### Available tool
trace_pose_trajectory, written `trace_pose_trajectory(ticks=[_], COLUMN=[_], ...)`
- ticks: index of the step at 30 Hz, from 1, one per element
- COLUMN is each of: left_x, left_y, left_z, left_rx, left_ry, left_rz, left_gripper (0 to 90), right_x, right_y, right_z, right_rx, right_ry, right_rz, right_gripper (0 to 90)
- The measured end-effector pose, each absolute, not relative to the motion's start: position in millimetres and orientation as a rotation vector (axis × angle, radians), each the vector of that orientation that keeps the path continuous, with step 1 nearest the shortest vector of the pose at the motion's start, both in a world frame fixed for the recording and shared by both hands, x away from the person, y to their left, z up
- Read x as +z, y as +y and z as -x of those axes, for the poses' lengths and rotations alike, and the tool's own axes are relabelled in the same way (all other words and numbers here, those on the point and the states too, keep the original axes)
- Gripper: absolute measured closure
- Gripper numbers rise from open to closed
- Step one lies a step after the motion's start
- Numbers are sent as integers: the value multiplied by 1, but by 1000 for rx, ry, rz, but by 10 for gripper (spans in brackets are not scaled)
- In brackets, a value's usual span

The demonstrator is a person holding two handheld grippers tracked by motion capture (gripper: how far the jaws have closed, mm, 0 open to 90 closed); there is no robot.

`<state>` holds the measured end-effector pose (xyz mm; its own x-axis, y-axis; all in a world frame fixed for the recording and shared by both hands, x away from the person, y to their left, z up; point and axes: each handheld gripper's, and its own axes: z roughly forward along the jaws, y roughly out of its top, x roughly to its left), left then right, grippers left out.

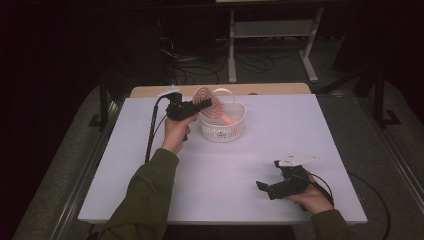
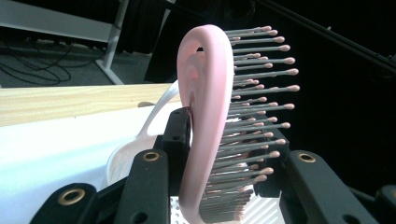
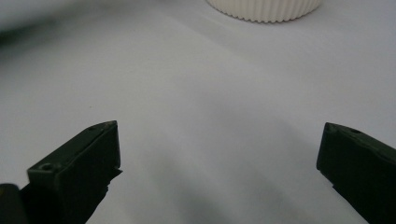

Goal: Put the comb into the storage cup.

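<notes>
A pink hairbrush [image 1: 212, 103] with grey bristles is held upright over a white ribbed basket [image 1: 222, 129] at the back middle of the table. My left gripper [image 1: 205, 103] is shut on it. In the left gripper view the hairbrush [image 2: 205, 116] stands between the black fingers [image 2: 180, 128], its bristles pointing right, with the left gripper [image 2: 229, 137] clamped across its head and the basket [image 2: 140, 144] below. My right gripper [image 1: 265, 187] rests low at the front right of the table, open, with nothing between its jaws. In the right gripper view the right gripper [image 3: 219, 140] faces bare table, the basket [image 3: 264, 9] far ahead.
The white table top [image 1: 150, 190] has a wooden strip [image 1: 270, 89] along its back edge. Beyond the table lie dark floor, cables and a white frame leg [image 1: 232, 55]. A cable [image 1: 150, 135] trails from the left gripper down the table's left side.
</notes>
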<state>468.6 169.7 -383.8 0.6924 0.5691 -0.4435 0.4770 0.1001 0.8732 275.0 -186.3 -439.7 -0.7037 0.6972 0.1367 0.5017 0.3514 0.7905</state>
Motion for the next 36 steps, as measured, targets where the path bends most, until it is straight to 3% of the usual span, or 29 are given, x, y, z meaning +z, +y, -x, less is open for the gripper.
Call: trace_pose_trajectory(ticks=[16,27,36], left_x=[-393,-391,-386], left_y=[181,181,185], left_z=[-473,-471,-468], left_rx=[62,133,189], left_ry=[923,902,908], left_rz=[-1560,-1620,-1656], left_gripper=[616,590,478], right_x=[-440,-440,-440], right_y=[-186,-186,-187], right_z=[-275,-275,-274], right_rx=[1276,1268,1276], right_ry=[2394,2394,2386], right_rz=[-1076,-1074,-1074], right_gripper=[0,0,0])
